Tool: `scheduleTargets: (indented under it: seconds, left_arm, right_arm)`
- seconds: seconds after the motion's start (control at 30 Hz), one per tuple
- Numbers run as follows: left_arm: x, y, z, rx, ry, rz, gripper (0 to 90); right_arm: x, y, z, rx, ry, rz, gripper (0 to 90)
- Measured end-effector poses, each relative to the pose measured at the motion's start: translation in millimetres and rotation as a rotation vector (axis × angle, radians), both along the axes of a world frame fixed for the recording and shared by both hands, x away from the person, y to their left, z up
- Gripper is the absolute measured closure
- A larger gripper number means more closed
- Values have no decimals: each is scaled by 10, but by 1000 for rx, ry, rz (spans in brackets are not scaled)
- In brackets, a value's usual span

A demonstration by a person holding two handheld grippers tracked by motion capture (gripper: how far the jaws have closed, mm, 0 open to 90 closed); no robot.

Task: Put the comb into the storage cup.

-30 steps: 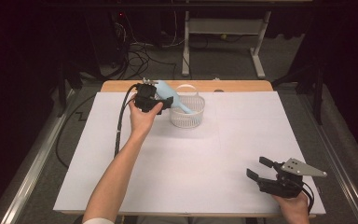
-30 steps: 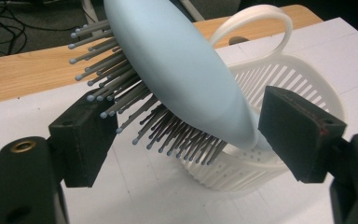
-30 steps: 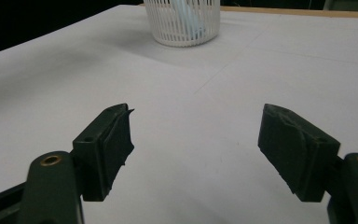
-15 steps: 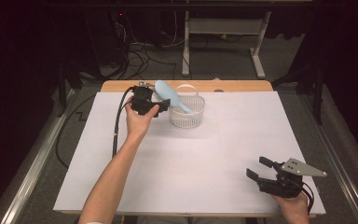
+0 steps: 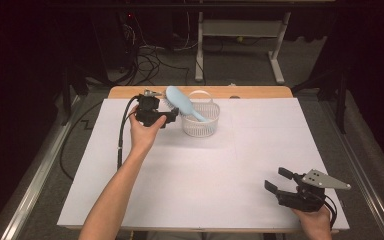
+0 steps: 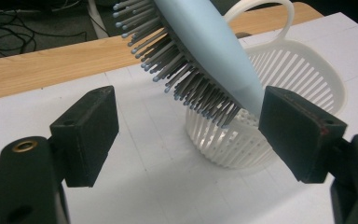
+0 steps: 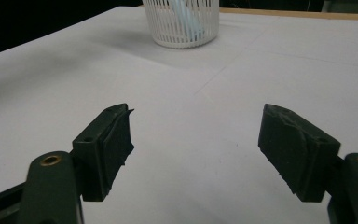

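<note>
My left hand-held gripper sits jaws apart just beside the basket; hairbrush leans handle-down inside it, head tilted toward me.

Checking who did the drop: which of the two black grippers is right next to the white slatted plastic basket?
The left gripper, beside the white slatted plastic basket holding the pale blue hairbrush. The right gripper sits apart at the table's near edge.

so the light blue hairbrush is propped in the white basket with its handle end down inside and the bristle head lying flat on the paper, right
Not quite. The hairbrush does stand handle end down in the white basket, but its bristle head is up in the air, leaning out over the rim toward the left gripper, not on the paper. The high view shows it.
</note>
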State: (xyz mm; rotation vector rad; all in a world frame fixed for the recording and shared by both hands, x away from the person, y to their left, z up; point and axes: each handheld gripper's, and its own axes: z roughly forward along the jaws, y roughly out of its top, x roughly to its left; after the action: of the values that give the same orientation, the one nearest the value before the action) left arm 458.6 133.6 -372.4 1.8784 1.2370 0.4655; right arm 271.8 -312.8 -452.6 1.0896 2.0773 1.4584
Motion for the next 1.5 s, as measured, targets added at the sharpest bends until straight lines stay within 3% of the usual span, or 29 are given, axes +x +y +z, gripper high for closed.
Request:
scheduleTargets:
  seconds: [0.43, 1.5]
  left_arm:
    - [-81, 1, 41, 25, -8, -14, 212]
    - [-248, 116, 67, 23, -47, -19, 225]
  right_arm:
    - [-5, 2, 2, 0, -1, -3, 264]
    - [3, 1, -3, 4, 1, -5, 263]
